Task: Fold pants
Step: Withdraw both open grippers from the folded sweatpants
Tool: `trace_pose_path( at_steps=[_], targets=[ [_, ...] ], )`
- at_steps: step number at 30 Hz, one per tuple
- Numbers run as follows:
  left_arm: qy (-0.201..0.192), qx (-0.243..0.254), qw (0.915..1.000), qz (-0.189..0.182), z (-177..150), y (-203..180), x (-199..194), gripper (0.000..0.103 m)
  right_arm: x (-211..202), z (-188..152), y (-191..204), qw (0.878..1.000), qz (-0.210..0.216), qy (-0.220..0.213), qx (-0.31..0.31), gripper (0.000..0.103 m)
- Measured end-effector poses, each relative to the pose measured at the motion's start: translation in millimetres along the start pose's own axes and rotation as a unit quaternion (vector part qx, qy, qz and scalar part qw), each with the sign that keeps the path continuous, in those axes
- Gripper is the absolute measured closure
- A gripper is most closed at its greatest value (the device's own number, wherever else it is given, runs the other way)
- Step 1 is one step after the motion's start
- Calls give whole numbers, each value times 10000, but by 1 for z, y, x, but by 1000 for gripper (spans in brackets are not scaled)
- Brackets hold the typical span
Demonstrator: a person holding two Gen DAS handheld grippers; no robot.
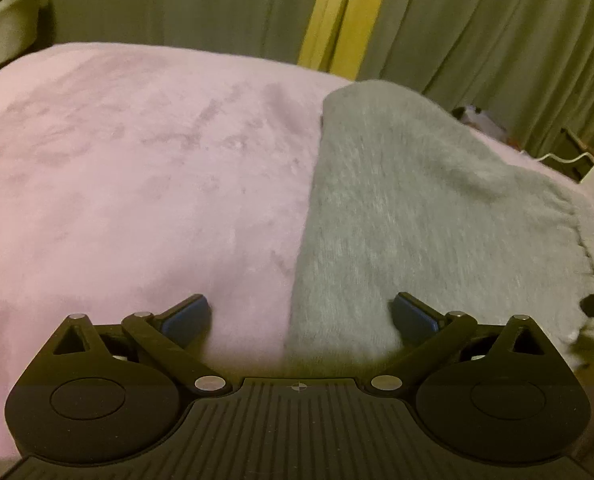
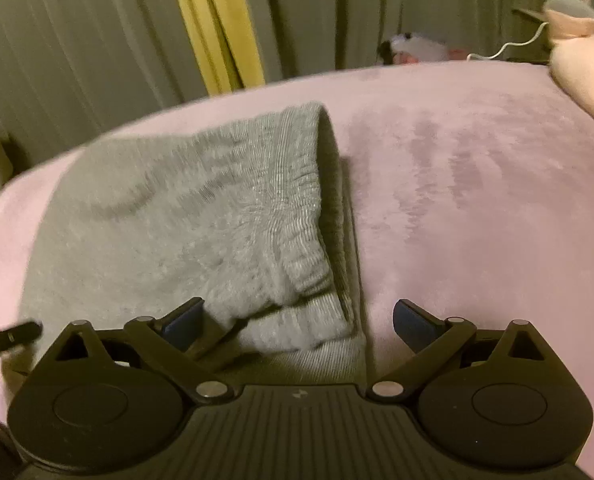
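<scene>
Right now the grey pants (image 1: 437, 216) lie folded on the pink blanket (image 1: 137, 184) that covers the bed, and I see them from both sides. Through my left wrist camera they fill the right half of the view, their long straight edge running away from me toward the far side of the bed, with the ribbed waistband off at the right. Through my right wrist camera the same pants (image 2: 185, 216) sit to the left, the gathered elastic waistband nearest me and curling over a lower layer of fabric. My left gripper (image 1: 301, 318) has its fingers spread wide apart and holds nothing; its right finger sits over the near edge of the cloth, its left finger over bare blanket. My right gripper (image 2: 299, 320) is likewise spread wide and grasping nothing, with the waistband corner lying between its fingers, though I cannot tell whether either pad touches the fabric. Beyond the bed hang grey-green curtains (image 2: 77, 40) with a yellow strip (image 2: 213, 20) between them, and a white cable (image 2: 509, 46) trails at the far right.
</scene>
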State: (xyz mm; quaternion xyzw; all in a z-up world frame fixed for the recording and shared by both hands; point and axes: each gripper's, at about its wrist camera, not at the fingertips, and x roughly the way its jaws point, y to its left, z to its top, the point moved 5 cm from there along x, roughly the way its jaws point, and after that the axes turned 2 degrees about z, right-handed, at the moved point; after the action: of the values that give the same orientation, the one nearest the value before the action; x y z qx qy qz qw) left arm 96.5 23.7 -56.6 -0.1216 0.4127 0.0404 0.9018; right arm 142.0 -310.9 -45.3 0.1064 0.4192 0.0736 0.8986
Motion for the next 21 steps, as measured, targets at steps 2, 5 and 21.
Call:
trace_pose_path(
  at_steps=[2,5,21],
  targets=[
    [99,61,9999,-94,-3,-2,0,0,-3,-1,2,9999,-125,48,-77,4],
    [397,-13,9992,42,-7,-1,13,0,4,-5,6,9990,-343,277,-83,4],
    [669,37,9959,604,-26,-10,-21,0,-29,-54,51,9974,-564,80,-434,4]
  ],
)
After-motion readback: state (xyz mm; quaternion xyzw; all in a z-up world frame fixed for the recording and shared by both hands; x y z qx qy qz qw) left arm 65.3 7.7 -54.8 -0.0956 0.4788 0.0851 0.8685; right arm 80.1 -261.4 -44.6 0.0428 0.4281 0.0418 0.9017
